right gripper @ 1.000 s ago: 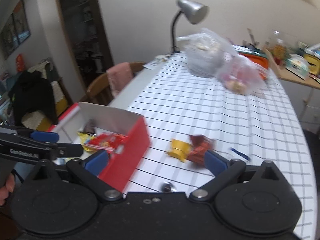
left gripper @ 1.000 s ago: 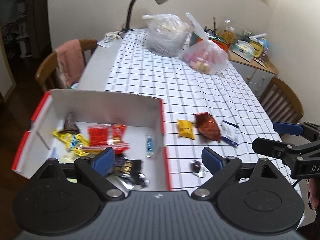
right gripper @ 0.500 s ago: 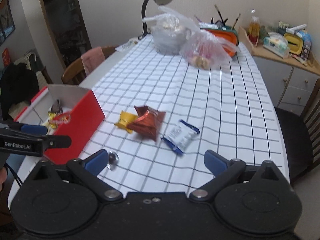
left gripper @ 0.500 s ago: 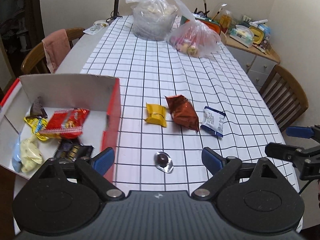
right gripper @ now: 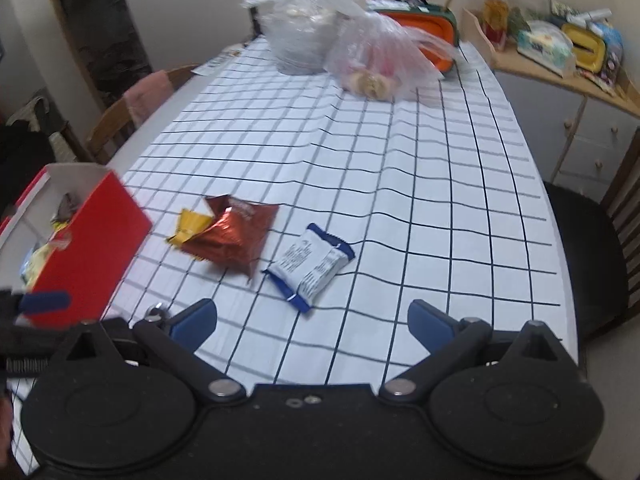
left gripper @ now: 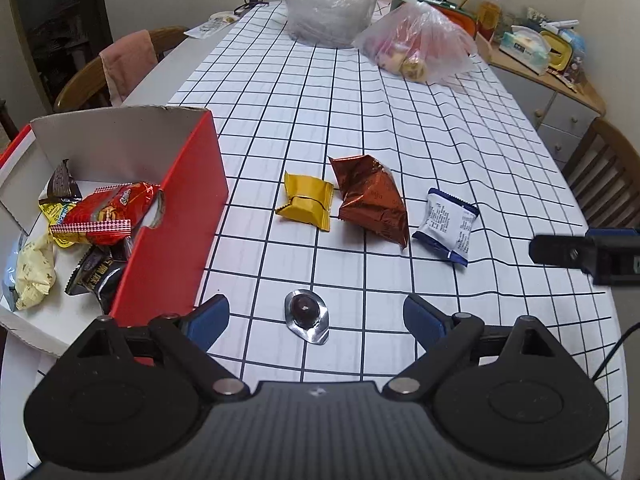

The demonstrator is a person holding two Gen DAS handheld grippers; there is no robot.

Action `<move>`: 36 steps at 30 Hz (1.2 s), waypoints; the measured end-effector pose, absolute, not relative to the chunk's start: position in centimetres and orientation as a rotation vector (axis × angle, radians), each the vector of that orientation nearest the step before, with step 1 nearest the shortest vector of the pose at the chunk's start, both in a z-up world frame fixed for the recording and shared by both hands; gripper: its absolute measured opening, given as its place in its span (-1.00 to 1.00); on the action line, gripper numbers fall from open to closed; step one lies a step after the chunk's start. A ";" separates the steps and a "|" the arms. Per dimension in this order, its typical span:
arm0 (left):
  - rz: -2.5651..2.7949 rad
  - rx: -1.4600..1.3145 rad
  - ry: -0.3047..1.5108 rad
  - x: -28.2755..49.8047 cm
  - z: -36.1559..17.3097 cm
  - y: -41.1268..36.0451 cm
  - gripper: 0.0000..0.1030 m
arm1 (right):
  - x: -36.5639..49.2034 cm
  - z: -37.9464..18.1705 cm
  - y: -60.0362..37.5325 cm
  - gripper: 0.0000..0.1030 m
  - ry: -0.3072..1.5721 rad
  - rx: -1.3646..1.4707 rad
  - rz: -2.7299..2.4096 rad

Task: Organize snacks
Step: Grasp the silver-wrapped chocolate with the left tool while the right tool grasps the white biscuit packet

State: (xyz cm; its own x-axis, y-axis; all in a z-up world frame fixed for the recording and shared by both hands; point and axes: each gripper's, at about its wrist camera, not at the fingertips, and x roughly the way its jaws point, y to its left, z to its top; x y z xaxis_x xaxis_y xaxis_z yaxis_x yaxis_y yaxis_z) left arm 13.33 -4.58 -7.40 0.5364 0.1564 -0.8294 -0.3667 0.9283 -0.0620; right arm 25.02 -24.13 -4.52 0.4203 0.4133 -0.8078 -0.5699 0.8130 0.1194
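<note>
A: What differs from half a second ago?

B: The left gripper (left gripper: 316, 314) has come nearer the foil-cupped chocolate (left gripper: 306, 315), which now lies between its 2 blue fingertips. The right gripper (right gripper: 313, 318) has swung so the white-and-blue packet (right gripper: 310, 266) sits centred just ahead of it. The snacks themselves have not shifted.

A: The grippers?

B: Both spread wide, holding nothing.

A: Count the loose snacks.

B: 4 on the tablecloth (left gripper: 360, 120): 1 yellow pillow-shaped wrapper (left gripper: 306, 206), 1 crinkled copper-brown foil bag (left gripper: 372, 198) just right of it, touching or nearly so, 1 flat white-and-blue packet further right, and 1 dark round chocolate in a silver foil cup nearest the left gripper.

A: And the box (left gripper: 180, 208)?

B: 1 cardboard box at the left, red outside, white inside. It holds about 5 packets: 1 glossy red bag (left gripper: 110, 220), 1 pale yellow (left gripper: 34, 272), 1 black (left gripper: 100, 276), 1 dark brown (left gripper: 62, 180), 1 yellow beneath; the pile overlaps, so I cannot be sure.

A: Far end?

B: 2 translucent plastic bags (left gripper: 416, 46), crumpled and bulging, side by side.
</note>
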 end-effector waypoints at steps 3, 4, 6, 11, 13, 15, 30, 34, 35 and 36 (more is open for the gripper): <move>0.332 -0.236 0.973 14.2 -8.1 -4.8 0.83 | 26.7 -5.7 -23.4 0.94 0.996 -0.142 0.575; 0.340 -0.234 0.980 14.4 -8.4 -4.8 0.83 | 27.2 -6.0 -23.1 0.92 1.012 -0.124 0.562; 0.355 -0.232 0.990 14.7 -8.8 -4.8 0.83 | 28.1 -6.7 -22.5 0.90 1.036 -0.094 0.534; 0.377 -0.234 1.003 15.3 -9.2 -4.8 0.83 | 30.0 -8.5 -20.8 0.78 1.090 -0.044 0.465; 0.382 -0.229 1.004 15.4 -9.2 -4.8 0.83 | 30.6 -9.3 -20.2 0.69 1.110 -0.030 0.443; 0.387 -0.229 1.008 15.6 -9.4 -4.8 0.83 | 31.2 -10.0 -19.7 0.62 1.126 -0.016 0.442; 0.397 -0.226 1.050 16.5 -10.9 -4.1 0.83 | 33.1 -12.5 -16.3 0.26 1.168 -0.039 0.418; 0.393 -0.224 1.063 16.7 -11.4 -4.2 0.83 | 33.0 -12.5 -15.7 0.17 1.155 -0.090 0.417; 0.393 -0.223 1.064 16.7 -11.4 -4.2 0.83 | 32.9 -12.5 -15.6 0.12 1.147 -0.108 0.422; 0.394 -0.222 1.065 16.8 -11.6 -4.1 0.83 | 32.7 -12.5 -15.6 0.09 1.138 -0.130 0.430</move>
